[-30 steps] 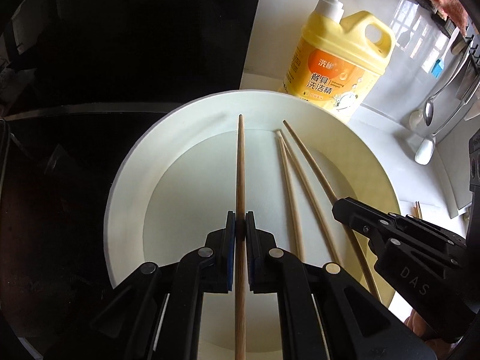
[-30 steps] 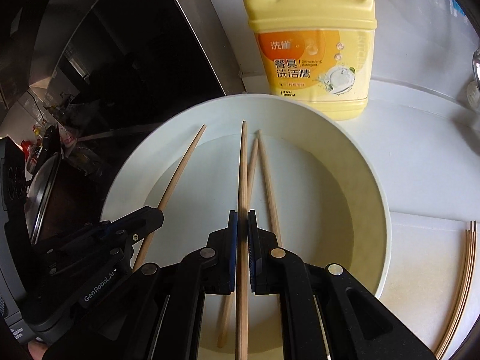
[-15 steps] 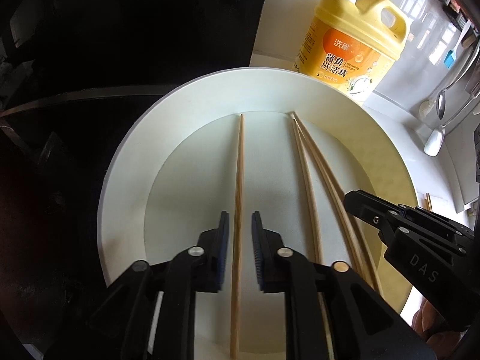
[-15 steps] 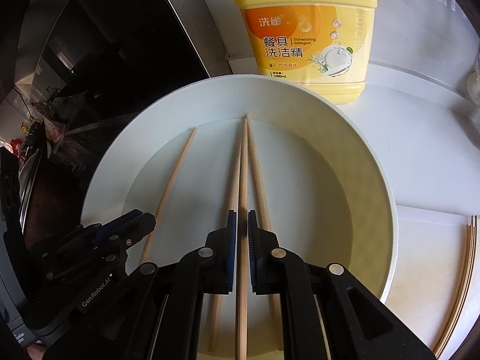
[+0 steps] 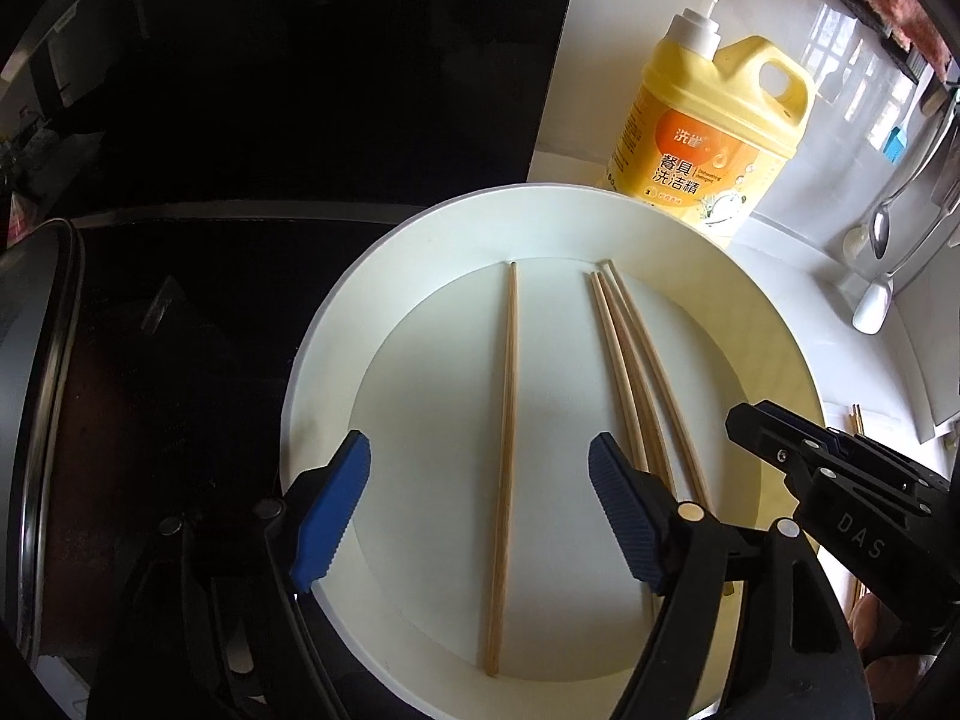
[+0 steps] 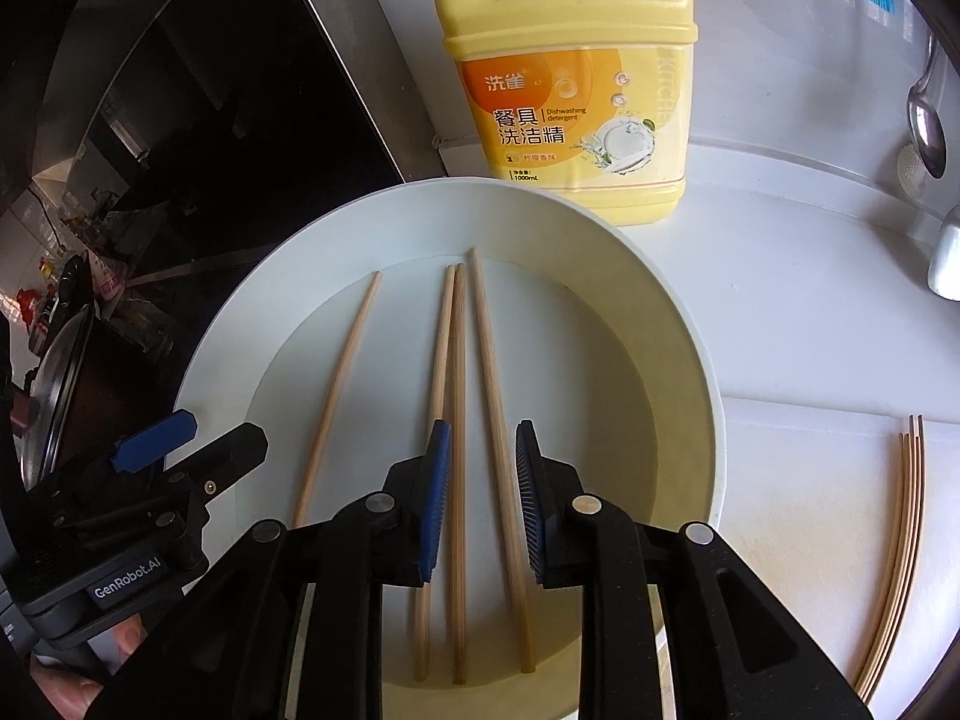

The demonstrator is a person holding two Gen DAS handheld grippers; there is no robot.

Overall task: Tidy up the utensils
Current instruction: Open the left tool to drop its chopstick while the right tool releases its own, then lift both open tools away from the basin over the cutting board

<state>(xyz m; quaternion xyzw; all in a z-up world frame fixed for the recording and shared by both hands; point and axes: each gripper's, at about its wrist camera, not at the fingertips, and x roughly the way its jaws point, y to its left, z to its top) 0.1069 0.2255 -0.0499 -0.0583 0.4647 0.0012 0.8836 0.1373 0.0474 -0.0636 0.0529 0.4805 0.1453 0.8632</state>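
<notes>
A white plate (image 5: 336,348) (image 6: 690,360) holds several wooden chopsticks. One chopstick (image 5: 507,420) (image 6: 342,384) lies alone on the left; three (image 5: 630,372) (image 6: 459,396) lie close together to its right. My left gripper (image 5: 480,492) is wide open above the single chopstick, not touching it; it also shows in the right wrist view (image 6: 186,438). My right gripper (image 6: 480,462) is open above the group of three, empty; it also shows in the left wrist view (image 5: 780,438).
A yellow dish-soap bottle (image 5: 702,150) (image 6: 570,90) stands just behind the plate. More chopsticks (image 6: 900,540) lie on the white counter to the right. Spoons (image 5: 879,234) hang at the far right. A dark stove and pot lid (image 5: 36,420) are on the left.
Both grippers let go of their chopsticks, which now lie on the plate. The left gripper opened wide; the right opened part way. Both pulled back a little.
</notes>
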